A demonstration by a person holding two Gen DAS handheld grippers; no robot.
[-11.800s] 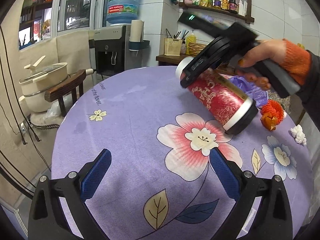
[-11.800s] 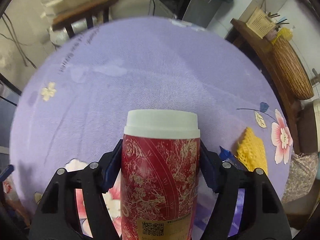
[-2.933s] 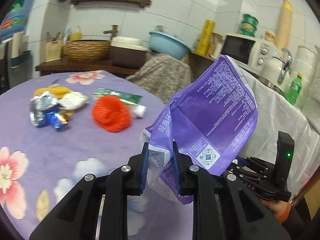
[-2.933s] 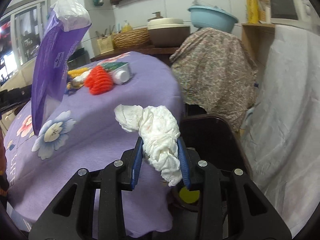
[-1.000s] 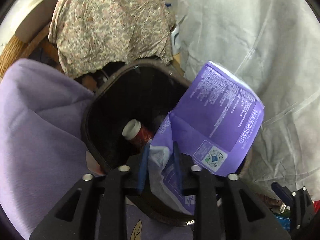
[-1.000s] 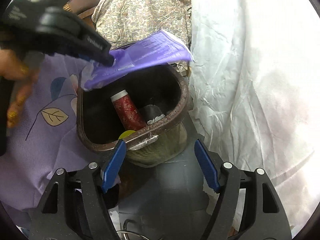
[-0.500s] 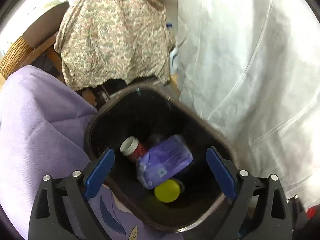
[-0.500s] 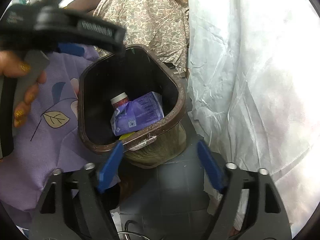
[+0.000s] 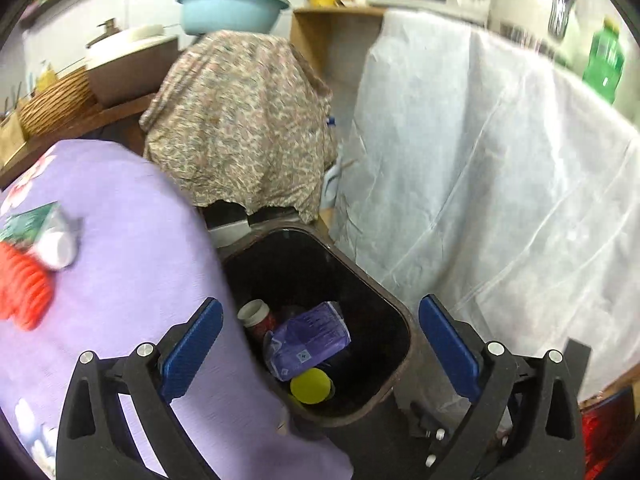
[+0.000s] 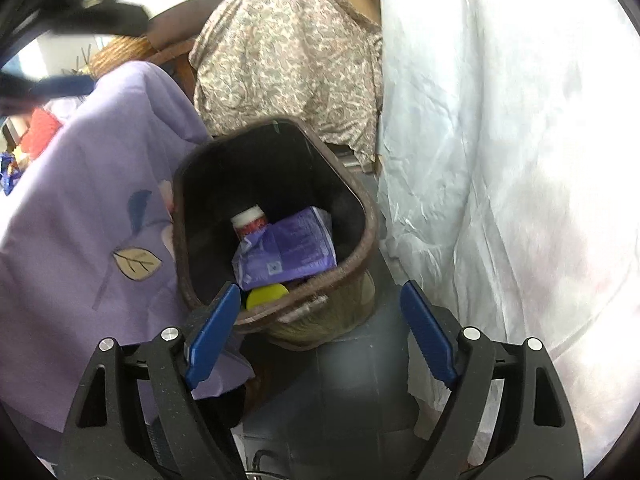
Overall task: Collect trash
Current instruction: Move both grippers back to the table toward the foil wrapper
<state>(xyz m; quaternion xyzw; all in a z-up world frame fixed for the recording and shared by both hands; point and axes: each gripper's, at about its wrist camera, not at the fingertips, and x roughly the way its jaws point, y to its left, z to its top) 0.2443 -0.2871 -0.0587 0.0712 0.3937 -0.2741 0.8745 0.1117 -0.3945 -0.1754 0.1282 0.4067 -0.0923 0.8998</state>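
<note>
Dark brown bin [image 10: 362, 216] — purple bag [image 10: 288, 252], red-and-white canister [image 10: 249, 220], yellow lid [image 10: 267, 295] — lilac floral tablecloth [image 10: 80, 200].

We see a dark brown bin [image 9: 400, 322] low in the centre of the left wrist view, its mouth open and its inside black. In it lies a crumpled purple bag [image 9: 308, 338], printed side up, near the middle. A red can [image 9: 256, 316] with a white cap leans just left of the bag, partly under it. A round yellow lid [image 9: 311, 386] sits just below the bag. In the right wrist view the bin [image 10: 370, 232] fills the centre, holding the same bag [image 10: 288, 252], can [image 10: 250, 220] and lid [image 10: 266, 294].

At the left edge of the left wrist view, on the purple cloth, lie an orange net [image 9: 20, 284] and a green and white wrapper [image 9: 44, 228], touching each other.
</note>
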